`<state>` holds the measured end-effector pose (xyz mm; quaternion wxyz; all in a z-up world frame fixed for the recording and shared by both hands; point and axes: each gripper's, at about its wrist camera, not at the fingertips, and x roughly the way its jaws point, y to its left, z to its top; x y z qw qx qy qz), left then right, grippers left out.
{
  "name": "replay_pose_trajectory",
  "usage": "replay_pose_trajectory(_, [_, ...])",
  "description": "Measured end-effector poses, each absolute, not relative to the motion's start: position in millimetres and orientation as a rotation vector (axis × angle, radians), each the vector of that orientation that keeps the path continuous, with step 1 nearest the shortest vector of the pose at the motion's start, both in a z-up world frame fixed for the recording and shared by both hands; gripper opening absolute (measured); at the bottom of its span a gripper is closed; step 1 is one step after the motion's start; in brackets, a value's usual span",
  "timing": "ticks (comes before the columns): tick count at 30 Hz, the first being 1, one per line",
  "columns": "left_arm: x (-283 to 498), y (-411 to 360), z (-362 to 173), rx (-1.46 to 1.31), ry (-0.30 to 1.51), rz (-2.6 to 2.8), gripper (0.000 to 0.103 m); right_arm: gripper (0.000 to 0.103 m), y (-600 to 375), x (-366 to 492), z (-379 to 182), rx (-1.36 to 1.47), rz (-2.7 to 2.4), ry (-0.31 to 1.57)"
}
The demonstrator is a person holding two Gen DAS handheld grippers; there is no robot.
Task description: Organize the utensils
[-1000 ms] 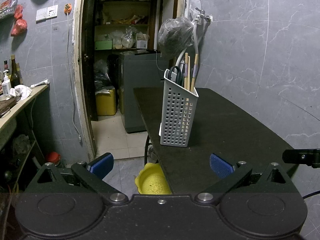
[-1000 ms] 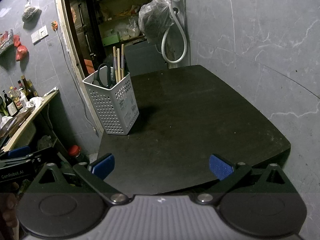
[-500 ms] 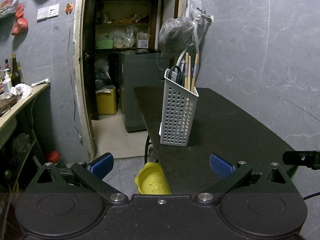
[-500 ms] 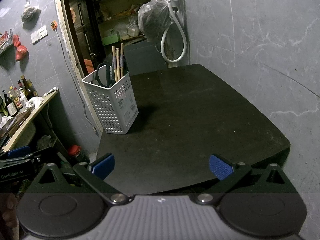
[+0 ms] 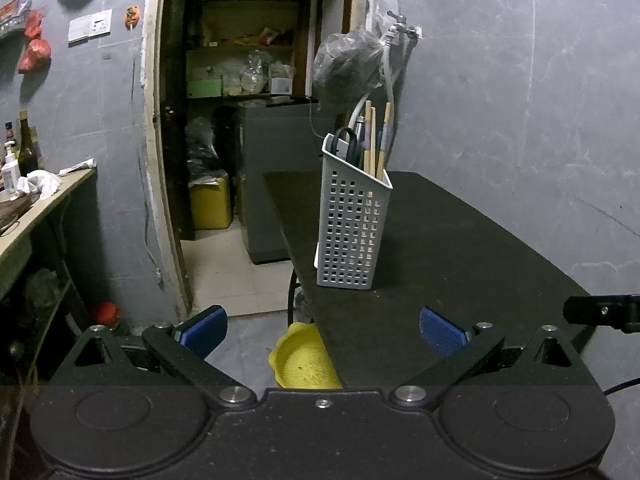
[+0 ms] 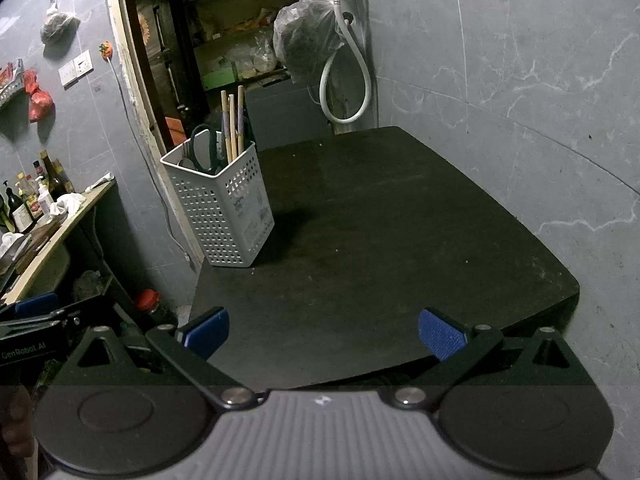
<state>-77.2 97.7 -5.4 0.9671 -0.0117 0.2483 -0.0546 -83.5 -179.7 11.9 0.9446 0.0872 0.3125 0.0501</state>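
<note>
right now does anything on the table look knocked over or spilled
Nothing stands out. The caddy stands upright near the table edge, scissors and chopsticks inside it. Both grippers are open and empty.

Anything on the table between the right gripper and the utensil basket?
No. In the right wrist view, only bare black tabletop lies between the open right gripper and the white utensil basket holding scissors and chopsticks.

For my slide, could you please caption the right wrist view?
Open right gripper faces a bare black table; scissors and chopsticks stand in the white basket.
</note>
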Motion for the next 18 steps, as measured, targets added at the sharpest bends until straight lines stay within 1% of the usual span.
replay_pose_trajectory(18, [-70.5, 97.2, -9.2, -0.015, 0.536, -0.129, 0.102, 0.103, -178.7, -76.4, 9.7, 0.185, 0.099, 0.67])
